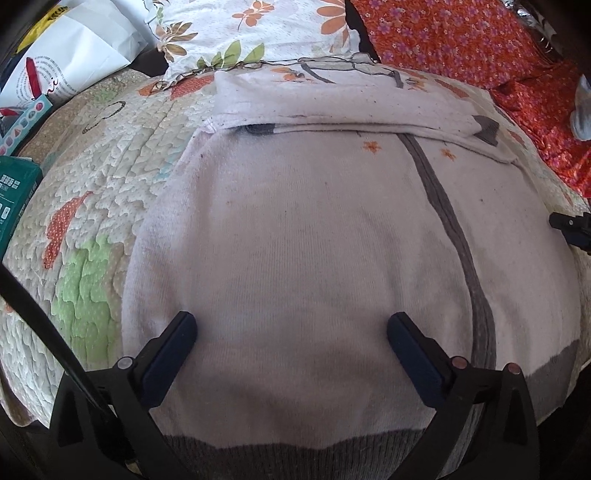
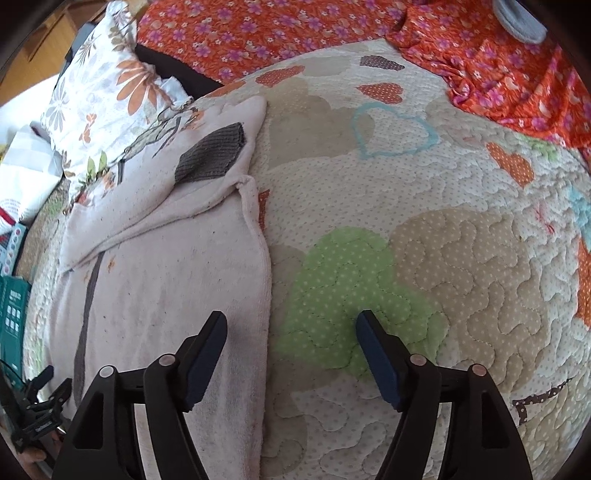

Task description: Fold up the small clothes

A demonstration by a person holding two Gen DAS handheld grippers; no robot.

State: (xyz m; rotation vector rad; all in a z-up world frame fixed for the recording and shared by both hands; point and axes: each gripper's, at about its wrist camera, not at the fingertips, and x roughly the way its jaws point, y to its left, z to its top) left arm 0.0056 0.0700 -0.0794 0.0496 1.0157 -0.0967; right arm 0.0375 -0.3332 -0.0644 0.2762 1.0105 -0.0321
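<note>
Fabric: pale pink knit sweater (image 1: 314, 240) with grey cuffs and hem lies flat on a quilted bedspread (image 2: 424, 258), patched with hearts in green, tan and orange.
Fold so far: its upper part and a sleeve with a grey cuff (image 2: 210, 155) are turned down across the body, judged a first fold already made.
Position: the sweater's straight side edge runs along the quilt's middle; a floral pillow (image 1: 251, 33) sits at its far end.
Left gripper (image 1: 291, 332): jaws spread wide over the sweater's lower body, holding nothing.
Right gripper (image 2: 291, 332): jaws apart and empty, straddling the sweater's side edge, one finger over cloth, one over quilt.
Writing: a white printed bag (image 1: 74, 62) and teal box (image 1: 14, 199) at the quilt's left edge carry text too small to read.
</note>
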